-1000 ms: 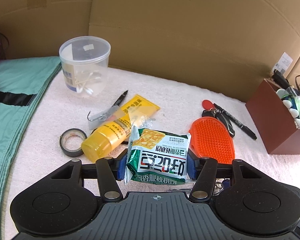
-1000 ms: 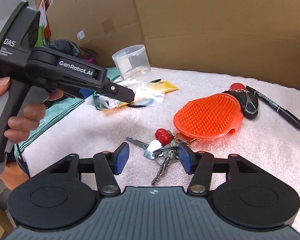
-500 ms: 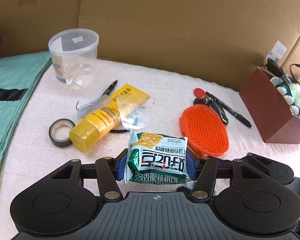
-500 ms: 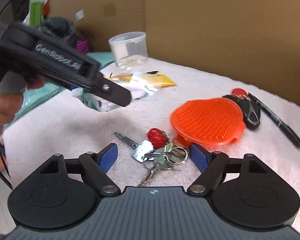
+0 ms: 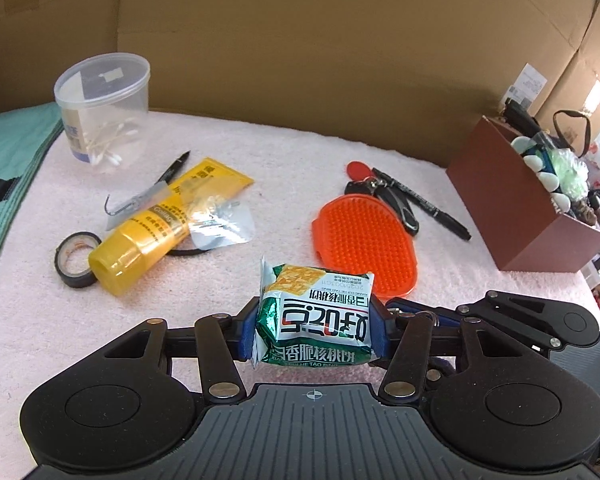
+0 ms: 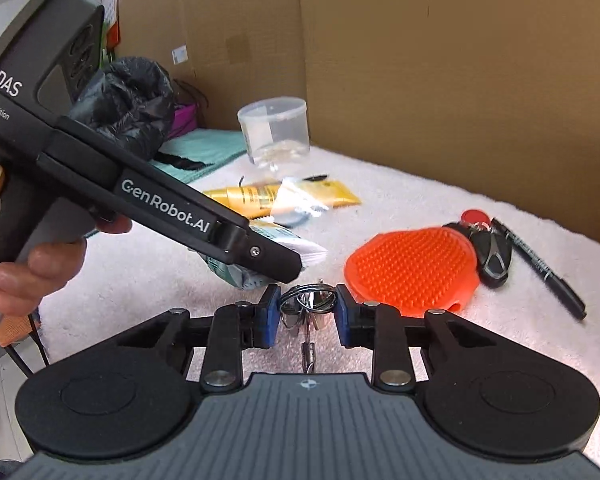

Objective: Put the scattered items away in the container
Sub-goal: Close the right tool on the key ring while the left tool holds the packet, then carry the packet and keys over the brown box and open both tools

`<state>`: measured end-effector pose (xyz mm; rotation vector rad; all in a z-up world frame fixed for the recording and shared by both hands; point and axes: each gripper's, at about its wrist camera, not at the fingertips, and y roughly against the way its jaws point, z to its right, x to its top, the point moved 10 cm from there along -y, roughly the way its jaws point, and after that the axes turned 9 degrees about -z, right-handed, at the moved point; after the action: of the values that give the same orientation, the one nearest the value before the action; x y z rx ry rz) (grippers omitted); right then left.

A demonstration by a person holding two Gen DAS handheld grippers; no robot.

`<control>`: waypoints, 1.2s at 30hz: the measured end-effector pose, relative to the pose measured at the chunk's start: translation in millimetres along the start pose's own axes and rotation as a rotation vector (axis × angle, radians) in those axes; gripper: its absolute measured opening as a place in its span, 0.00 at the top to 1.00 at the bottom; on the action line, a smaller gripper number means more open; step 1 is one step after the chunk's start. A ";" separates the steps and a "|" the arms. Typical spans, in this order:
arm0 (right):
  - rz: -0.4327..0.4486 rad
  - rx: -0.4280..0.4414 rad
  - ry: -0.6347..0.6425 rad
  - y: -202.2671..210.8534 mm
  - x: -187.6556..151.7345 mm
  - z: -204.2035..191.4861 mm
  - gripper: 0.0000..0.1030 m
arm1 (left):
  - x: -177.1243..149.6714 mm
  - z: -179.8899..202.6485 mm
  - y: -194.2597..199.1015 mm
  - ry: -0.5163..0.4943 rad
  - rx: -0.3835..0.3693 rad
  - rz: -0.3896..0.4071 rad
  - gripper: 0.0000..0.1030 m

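My left gripper is shut on a green snack packet and holds it above the pink towel. My right gripper is shut on a bunch of keys, just in front of the orange silicone brush. The left gripper's body crosses the right wrist view, with the packet partly hidden behind it. The brown container box stands at the right edge of the towel, holding several items.
On the towel lie a yellow tube, a tape roll, a clear tub of cotton swabs, a black marker, a car key with red tag and the orange brush. Cardboard walls stand behind.
My right gripper moved forward over the keys and closed on them. My left gripper lifted the snack packet and shifted right, toward the right gripper.
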<state>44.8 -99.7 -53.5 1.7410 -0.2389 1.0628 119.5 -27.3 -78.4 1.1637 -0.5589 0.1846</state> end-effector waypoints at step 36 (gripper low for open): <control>0.265 -0.561 -0.253 209.1 76.4 297.3 0.69 | 145.1 300.5 -53.5 -0.264 -0.213 -0.022 0.46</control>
<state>124.0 -418.1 120.5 1.3451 -0.8611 0.8468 168.9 -341.8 35.0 0.9918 -0.7784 -0.0491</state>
